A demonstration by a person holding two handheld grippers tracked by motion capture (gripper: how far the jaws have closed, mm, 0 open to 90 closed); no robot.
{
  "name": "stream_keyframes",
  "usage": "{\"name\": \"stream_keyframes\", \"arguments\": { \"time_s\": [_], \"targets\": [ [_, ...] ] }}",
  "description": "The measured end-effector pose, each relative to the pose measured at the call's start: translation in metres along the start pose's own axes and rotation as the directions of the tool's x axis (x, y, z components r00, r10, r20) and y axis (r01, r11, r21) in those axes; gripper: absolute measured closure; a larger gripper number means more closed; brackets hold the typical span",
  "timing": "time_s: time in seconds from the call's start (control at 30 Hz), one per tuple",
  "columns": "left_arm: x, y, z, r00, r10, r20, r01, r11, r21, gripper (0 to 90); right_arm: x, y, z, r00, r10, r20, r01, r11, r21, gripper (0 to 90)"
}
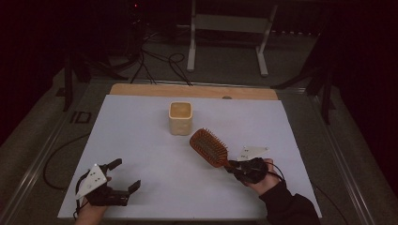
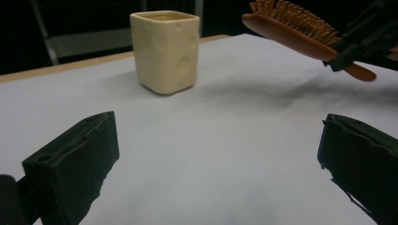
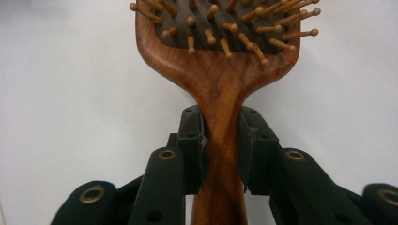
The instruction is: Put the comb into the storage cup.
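So the hairbrush (image 1: 209,147) is up off the table right now, clamped by its wooden handle in my right gripper (image 1: 244,169). In the right gripper view both pads squeeze the neck of the handle just below the paddle head, bristles facing the camera, and the grip looks centred and square. From the high view the brush head points up and left, toward the cream cup (image 1: 180,118), but it's not over it: there's bare white mat (image 1: 141,122) between the two. The left gripper view agrees, with the brush hanging in the air off to one side of the cup, bristles up, clear of the rim.

My read on progress: the pickup is done, and the carry to the cup is partway. What's left, I reckon, is getting the brush above the opening, tipping it so it goes in end first, and letting go. The cup stands upright near the far middle of the mat, and as far as I can see there's nothing in it.

The left gripper (image 1: 122,177) sits at the near left corner of the mat, jaws wide apart with nothing between them, well away from both cup and brush.
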State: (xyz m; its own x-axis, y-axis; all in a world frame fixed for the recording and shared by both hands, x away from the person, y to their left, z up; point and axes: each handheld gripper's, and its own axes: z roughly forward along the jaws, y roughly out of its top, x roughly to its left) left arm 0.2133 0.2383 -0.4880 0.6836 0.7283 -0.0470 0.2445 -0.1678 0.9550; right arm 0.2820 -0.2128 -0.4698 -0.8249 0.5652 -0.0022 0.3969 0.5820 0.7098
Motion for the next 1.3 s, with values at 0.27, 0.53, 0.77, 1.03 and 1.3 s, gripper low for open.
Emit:
{"name": "stream_keyframes", "arguments": {
  "time_s": [0.27, 0.53, 0.77, 1.03, 1.3],
  "targets": [
    [-0.010, 0.037, 0.019, 0.9999, 0.014, 0.008, -0.015, 0.9991, 0.039, 0.0, 0.002, 0.000, -0.001, 0.9998, -0.007, 0.019, 0.008, 0.999, -0.031, 73.1],
    [-0.015, 0.069, 0.048, 0.9960, -0.060, 0.066, 0.056, 0.9964, 0.064, 0.0, 0.003, 0.000, -0.007, 0.9990, -0.012, 0.044, 0.015, 0.998, -0.063, 73.1],
    [-0.022, 0.095, 0.072, 0.9897, -0.083, 0.117, 0.076, 0.9952, 0.061, 0.0, 0.003, 0.001, -0.011, 0.9979, -0.011, 0.064, 0.016, 0.997, -0.080, 73.1],
    [-0.029, 0.117, 0.097, 0.9738, -0.152, 0.169, 0.150, 0.9883, 0.028, 0.0, 0.005, 0.003, -0.014, 0.9958, -0.019, 0.090, 0.029, 0.993, -0.110, 73.1],
    [-0.039, 0.128, 0.128, 0.9352, -0.261, 0.240, 0.250, 0.9654, 0.075, 0.0, 0.006, 0.006, -0.019, 0.9941, -0.031, 0.104, 0.045, 0.990, -0.133, 73.1]
  ]
}}
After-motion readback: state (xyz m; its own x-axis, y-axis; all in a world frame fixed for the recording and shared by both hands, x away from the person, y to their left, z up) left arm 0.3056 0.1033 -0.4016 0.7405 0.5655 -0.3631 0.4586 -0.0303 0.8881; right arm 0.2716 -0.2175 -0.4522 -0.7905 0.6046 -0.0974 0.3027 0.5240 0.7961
